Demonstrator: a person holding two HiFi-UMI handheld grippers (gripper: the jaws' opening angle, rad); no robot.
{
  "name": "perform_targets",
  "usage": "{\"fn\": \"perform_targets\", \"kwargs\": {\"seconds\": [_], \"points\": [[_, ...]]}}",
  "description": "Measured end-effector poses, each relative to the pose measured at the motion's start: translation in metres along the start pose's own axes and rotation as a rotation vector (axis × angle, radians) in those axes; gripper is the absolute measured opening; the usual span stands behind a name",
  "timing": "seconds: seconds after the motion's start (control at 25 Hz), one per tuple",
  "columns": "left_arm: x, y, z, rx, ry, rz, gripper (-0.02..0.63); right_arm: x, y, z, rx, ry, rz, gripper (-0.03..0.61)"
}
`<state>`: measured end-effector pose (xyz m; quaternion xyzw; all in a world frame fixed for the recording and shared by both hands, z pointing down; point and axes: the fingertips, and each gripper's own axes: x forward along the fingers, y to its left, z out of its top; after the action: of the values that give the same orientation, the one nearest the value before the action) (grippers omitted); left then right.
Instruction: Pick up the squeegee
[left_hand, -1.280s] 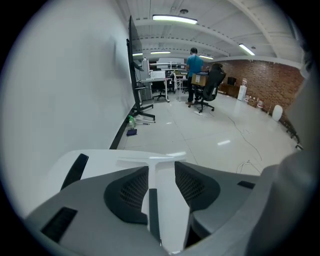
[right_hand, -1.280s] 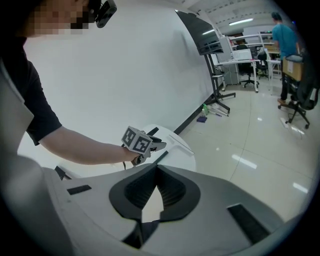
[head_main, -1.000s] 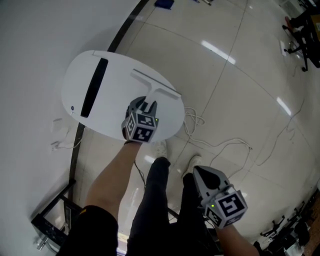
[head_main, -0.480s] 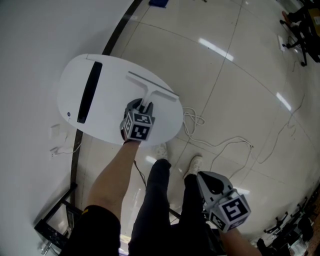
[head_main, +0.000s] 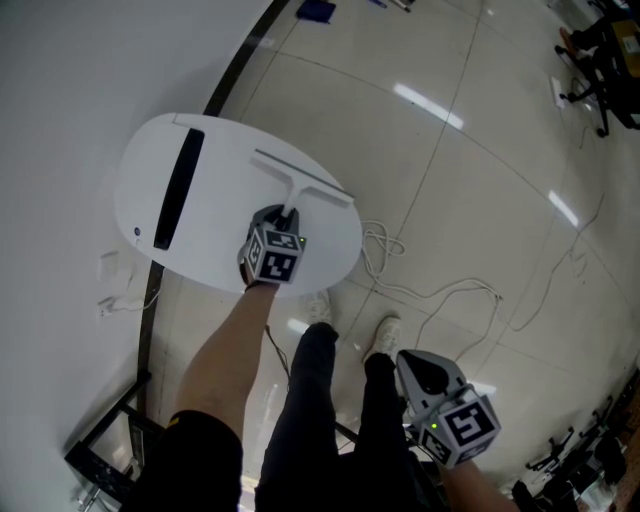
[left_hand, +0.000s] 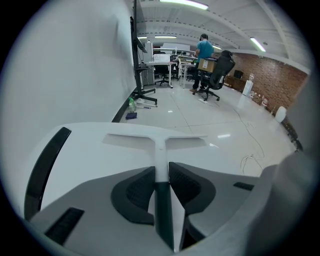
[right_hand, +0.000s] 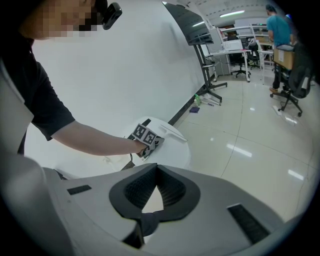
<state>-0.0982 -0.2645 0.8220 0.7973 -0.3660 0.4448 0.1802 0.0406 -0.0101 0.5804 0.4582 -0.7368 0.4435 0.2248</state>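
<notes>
Left forearm (head_main: 228, 340) stretched downward to the white table (head_main: 215, 150), left gripper (head_main: 287, 215) closing on the squeegee (head_main: 298, 180) handle; right gripper (head_main: 412, 362) hangs low, clenched, empty.

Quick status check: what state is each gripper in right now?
Left gripper: jaws closing on the squeegee, pads against its handle.
Right gripper: jaws shut, nothing between them.
</notes>
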Motion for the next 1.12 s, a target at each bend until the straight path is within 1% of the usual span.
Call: {"fn": "perform_targets", "kwargs": {"seconds": [0.16, 0.28, 0.44, 0.6, 0.72, 0.88, 1.12], "points": [[-0.011, -0.002, 0.011, 0.006, -0.034, 0.006, 0.091, -0.007, 0.001, -0.001, -0.005, -0.006, 0.002, 0.005], [-0.029, -0.005, 0.021, 0.005, -0.066, 0.011, 0.089, -0.015, 0.005, 0.001, -0.013, -0.022, 0.008, 0.005], [-0.062, -0.007, 0.036, -0.006, -0.101, 0.021, 0.087, -0.028, 0.015, 0.014, -0.039, -0.063, 0.018, 0.005], [-0.107, -0.011, 0.065, -0.011, -0.168, 0.042, 0.087, -0.049, 0.023, 0.029, -0.078, -0.104, 0.032, 0.005], [-0.158, -0.021, 0.086, -0.012, -0.21, 0.061, 0.087, -0.069, 0.031, 0.039, -0.12, -0.134, 0.048, 0.005], [-0.239, -0.049, 0.104, -0.025, -0.255, 0.08, 0.087, -0.107, 0.043, 0.055, -0.192, -0.191, 0.066, 0.005], [-0.378, -0.108, 0.124, -0.066, -0.394, 0.137, 0.086, -0.179, 0.06, 0.06, -0.315, -0.256, 0.145, 0.005]]}}
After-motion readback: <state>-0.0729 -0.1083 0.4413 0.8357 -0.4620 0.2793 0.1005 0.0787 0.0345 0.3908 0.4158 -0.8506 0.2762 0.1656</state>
